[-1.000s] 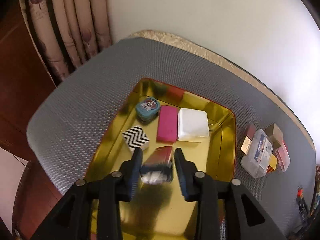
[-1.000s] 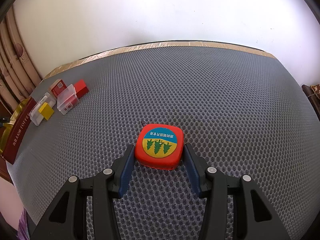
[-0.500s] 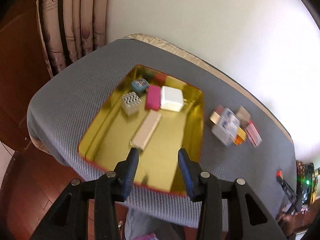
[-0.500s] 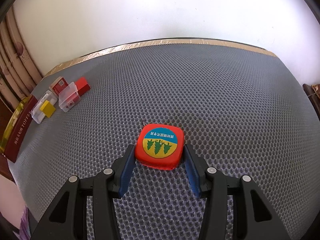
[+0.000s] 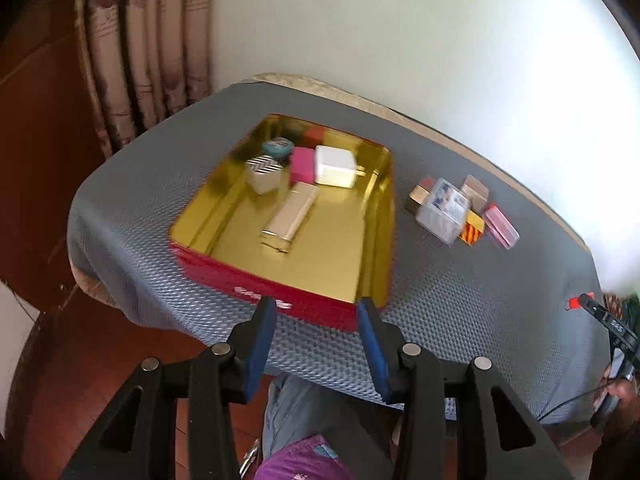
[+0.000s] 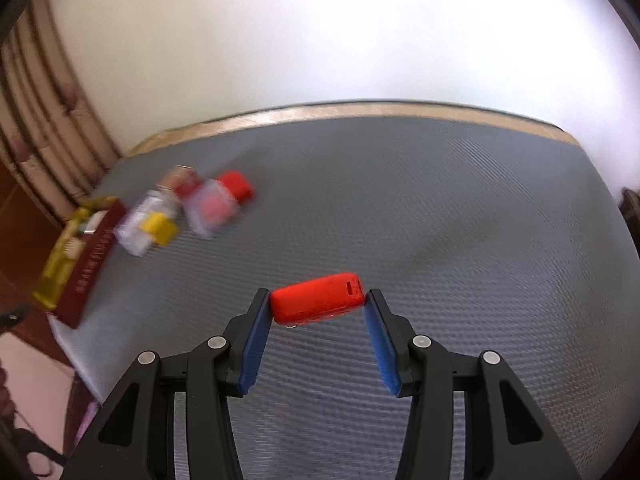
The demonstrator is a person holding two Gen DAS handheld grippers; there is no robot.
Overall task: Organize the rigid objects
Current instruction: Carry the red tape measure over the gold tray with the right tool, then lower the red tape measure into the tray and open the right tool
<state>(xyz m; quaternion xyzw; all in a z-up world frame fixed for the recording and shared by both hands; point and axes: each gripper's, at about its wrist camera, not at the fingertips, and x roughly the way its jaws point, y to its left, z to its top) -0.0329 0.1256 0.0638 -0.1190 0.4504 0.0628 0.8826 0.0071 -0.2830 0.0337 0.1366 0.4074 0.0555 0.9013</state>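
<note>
Grey honeycomb matting covers the worktop point(image 6: 440, 208), which stands against a pale wall beside pleated curtains. Clamped edge-on in the right hand-held gripper point(image 6: 318, 312), clear of the mat, is the red tape measure point(image 6: 318, 298): smooth, hard plastic with rounded corners, so I judge the pads should stay square on its flat sides to stop it pivoting. It should probably be carried level toward the tin point(image 5: 372, 236), a shallow rectangular tray, shiny gold inside and red outside, and lowered onto bare floor near the front wall rather than dropped. The left hand-held gripper point(image 5: 318, 338) hangs off the worktop's near edge, its jaws apart and empty after just widening. In the tin lie a white charger point(image 5: 334, 166), a pink block point(image 5: 302, 164), a zigzag-patterned box point(image 5: 264, 172) and a pale bar point(image 5: 292, 214). Small boxes point(image 5: 460, 208) cluster just right of it.
</note>
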